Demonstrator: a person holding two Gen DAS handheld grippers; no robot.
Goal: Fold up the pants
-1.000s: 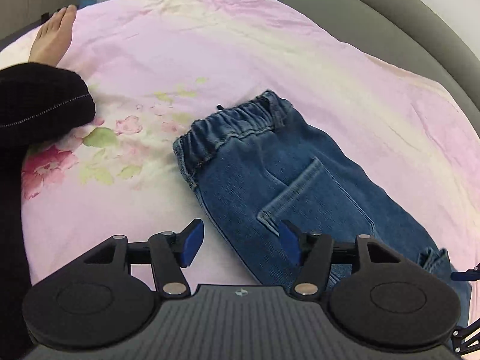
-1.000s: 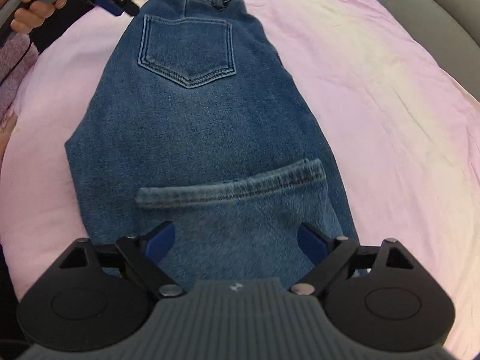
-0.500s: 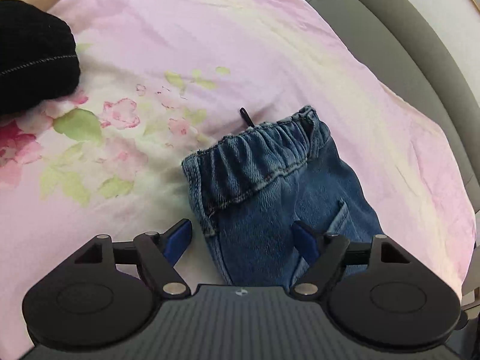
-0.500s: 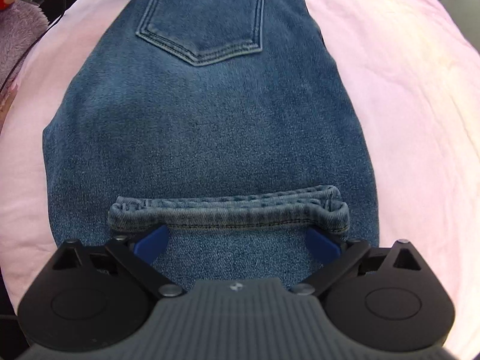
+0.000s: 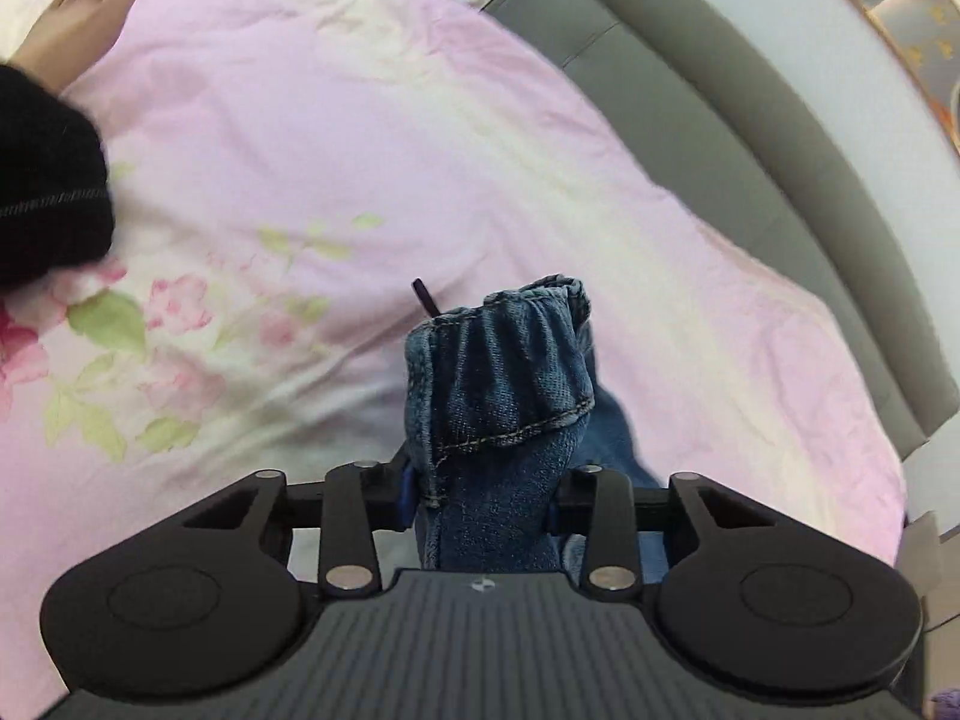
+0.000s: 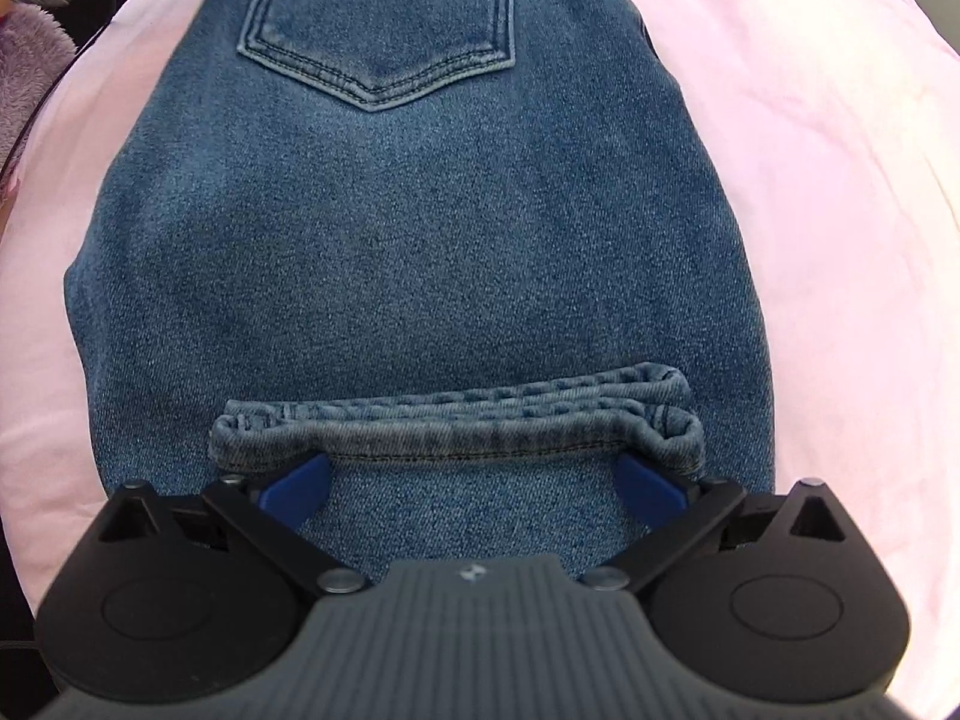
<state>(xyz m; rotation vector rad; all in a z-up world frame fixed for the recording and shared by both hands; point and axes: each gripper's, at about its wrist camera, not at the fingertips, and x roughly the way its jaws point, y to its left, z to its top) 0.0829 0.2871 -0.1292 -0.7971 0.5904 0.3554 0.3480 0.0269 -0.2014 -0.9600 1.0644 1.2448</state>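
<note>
Left gripper (image 5: 480, 498): clamped on the bunched elastic waistband of the pants (image 5: 498, 396), which stands up at 12 o'clock from its fingers
Right gripper (image 6: 474, 483): jaws spread wide, low over the denim, blue pads (image 6: 297, 486) at either end of the hem (image 6: 456, 429)
Pants: flat on the pink bedsheet (image 6: 840, 180), back pocket (image 6: 384, 18) at 12 o'clock, hem folded up over the legs
Bed frame (image 5: 750, 138): grey, at 2 o'clock in the left wrist view
</note>
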